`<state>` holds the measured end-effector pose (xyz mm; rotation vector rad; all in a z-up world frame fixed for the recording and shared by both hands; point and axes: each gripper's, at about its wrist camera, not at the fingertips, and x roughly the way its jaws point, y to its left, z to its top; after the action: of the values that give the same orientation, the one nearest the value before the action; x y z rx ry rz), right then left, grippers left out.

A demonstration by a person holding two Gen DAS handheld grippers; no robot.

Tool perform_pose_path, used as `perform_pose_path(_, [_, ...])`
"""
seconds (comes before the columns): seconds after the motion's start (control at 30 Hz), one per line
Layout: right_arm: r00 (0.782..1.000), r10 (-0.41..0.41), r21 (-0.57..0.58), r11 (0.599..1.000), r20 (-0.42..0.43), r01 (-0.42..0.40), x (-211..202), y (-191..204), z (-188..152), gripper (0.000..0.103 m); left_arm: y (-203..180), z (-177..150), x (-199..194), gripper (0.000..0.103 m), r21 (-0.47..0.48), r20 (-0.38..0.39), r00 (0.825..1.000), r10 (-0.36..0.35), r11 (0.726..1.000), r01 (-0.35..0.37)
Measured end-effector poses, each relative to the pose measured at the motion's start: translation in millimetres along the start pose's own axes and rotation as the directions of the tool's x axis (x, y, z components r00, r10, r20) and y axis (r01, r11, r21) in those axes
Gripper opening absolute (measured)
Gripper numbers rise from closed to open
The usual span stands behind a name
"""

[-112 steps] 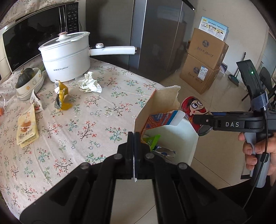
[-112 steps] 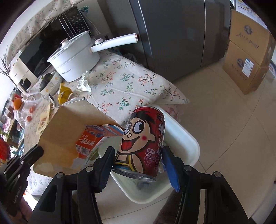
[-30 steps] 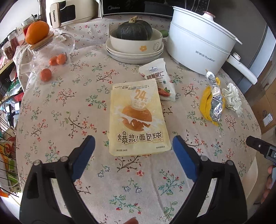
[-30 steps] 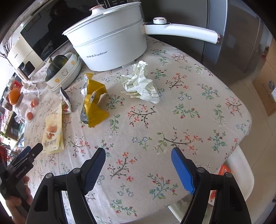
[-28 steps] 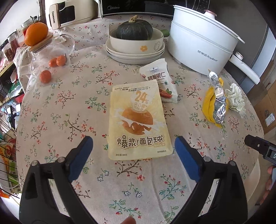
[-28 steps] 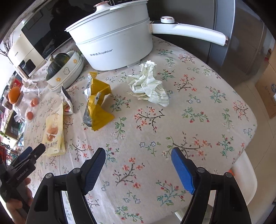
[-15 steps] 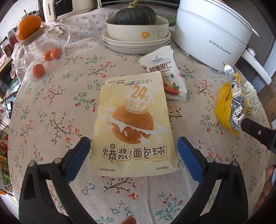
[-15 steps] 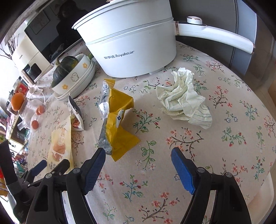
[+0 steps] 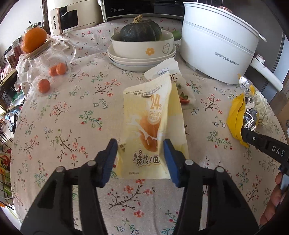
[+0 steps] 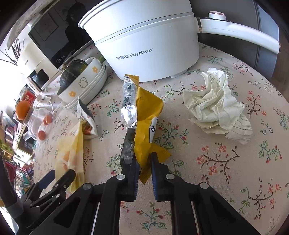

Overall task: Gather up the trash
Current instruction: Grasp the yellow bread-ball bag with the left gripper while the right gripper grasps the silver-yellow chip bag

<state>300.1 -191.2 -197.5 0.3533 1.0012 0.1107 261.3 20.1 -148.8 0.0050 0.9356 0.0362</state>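
My left gripper (image 9: 140,151) is closed on the near end of a pale yellow bread-ball snack bag (image 9: 153,124), which buckles upward between the blue pads. A white snack packet (image 9: 173,79) lies just behind it. My right gripper (image 10: 144,168) is shut on the near end of a yellow foil-lined wrapper (image 10: 144,115); it also shows in the left wrist view (image 9: 238,115). A crumpled white paper (image 10: 216,104) lies to the right of the wrapper on the floral tablecloth (image 10: 225,171).
A white Royalstar electric pot (image 10: 144,39) with a long handle stands behind the trash. Stacked bowls hold a dark green pumpkin (image 9: 140,32). A glass teapot (image 9: 45,59) with oranges is at the far left. A microwave (image 9: 126,9) stands at the back.
Both grippers moved forward and closed. The left one now pinches the yellow snack bag, which has buckled up. The right one now grips the yellow wrapper.
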Motion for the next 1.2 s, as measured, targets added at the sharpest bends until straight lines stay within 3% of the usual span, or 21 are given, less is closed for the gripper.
perform_pose_path(0.03, [1.0,-0.004,-0.005,1.0,-0.004,0.004,1,3,0,0.01,3,1,1,0.015,-0.004,-0.011,1.0,-0.012,1.0,0.012])
perform_pose_path(0.07, [1.0,-0.004,-0.009,1.0,-0.008,0.004,1,5,0,0.01,6,0,3,0.005,-0.014,-0.029,0.999,-0.029,0.999,0.029])
perform_pose_path(0.3, [1.0,-0.003,-0.022,1.0,-0.02,0.003,-16,3,-1,0.008,11,-3,2,0.0,-0.019,-0.059,0.996,-0.07,0.997,0.069])
perform_pose_path(0.5, [1.0,-0.001,-0.019,1.0,-0.012,0.001,-42,-7,-3,0.008,14,0,-12,0.0,-0.054,-0.018,0.992,-0.128,0.99,0.127])
perform_pose_path(0.53, [1.0,-0.001,-0.015,1.0,-0.013,0.0,-46,-9,-4,0.008,17,1,-13,0.004,-0.078,-0.018,0.987,-0.163,0.984,0.161])
perform_pose_path(0.6, [1.0,0.0,-0.017,1.0,-0.013,0.0,-55,-12,-6,0.008,18,3,-9,0.046,-0.136,-0.034,0.977,-0.212,0.969,0.206])
perform_pose_path(0.63, [1.0,-0.003,-0.021,1.0,-0.012,0.003,-58,-13,-6,0.008,17,4,-10,0.08,-0.156,-0.017,0.98,-0.2,0.968,0.195])
perform_pose_path(0.67, [1.0,-0.009,-0.027,1.0,-0.01,0.008,-61,-15,-6,0.008,15,5,-11,0.088,-0.169,0.012,0.983,-0.181,0.969,0.18])
perform_pose_path(0.8, [1.0,-0.018,-0.027,0.999,-0.009,0.017,-69,-24,-7,0.008,1,12,10,0.087,-0.199,-0.02,0.984,-0.178,0.965,0.17])
perform_pose_path(0.9, [1.0,-0.022,-0.02,1.0,-0.017,0.021,-69,-31,-6,0.008,-8,9,33,0.073,-0.206,-0.076,0.989,-0.125,0.973,0.107])
perform_pose_path(0.97, [0.999,-0.022,-0.011,1.0,-0.029,0.022,-67,-37,-7,0.008,-23,6,36,0.059,-0.129,-0.04,0.999,-0.031,0.991,0.025])
perform_pose_path(1.0, [0.999,-0.026,-0.008,1.0,-0.033,0.026,-66,-40,-7,0.008,-33,4,37,0.059,-0.079,-0.026,0.999,0.019,0.997,-0.021])
perform_pose_path(1.03, [0.999,-0.029,-0.005,1.0,-0.037,0.029,-65,-43,-7,0.008,-39,2,35,0.046,-0.049,0.003,1.0,0.024,0.999,-0.024])
perform_pose_path(1.1, [0.999,-0.033,-0.003,0.999,-0.043,0.033,-65,-47,-6,0.008,-49,1,33,0.039,-0.023,0.024,0.997,0.068,0.997,-0.067])
perform_pose_path(1.17, [0.998,-0.037,-0.005,0.999,-0.046,0.036,-64,-49,-6,0.008,-54,-2,31,0.024,0.026,0.053,0.992,0.112,0.993,-0.114])
perform_pose_path(1.2, [0.998,-0.035,-0.006,0.999,-0.047,0.035,-64,-50,-6,0.008,-56,-3,30,0.023,0.044,0.059,0.991,0.121,0.991,-0.124])
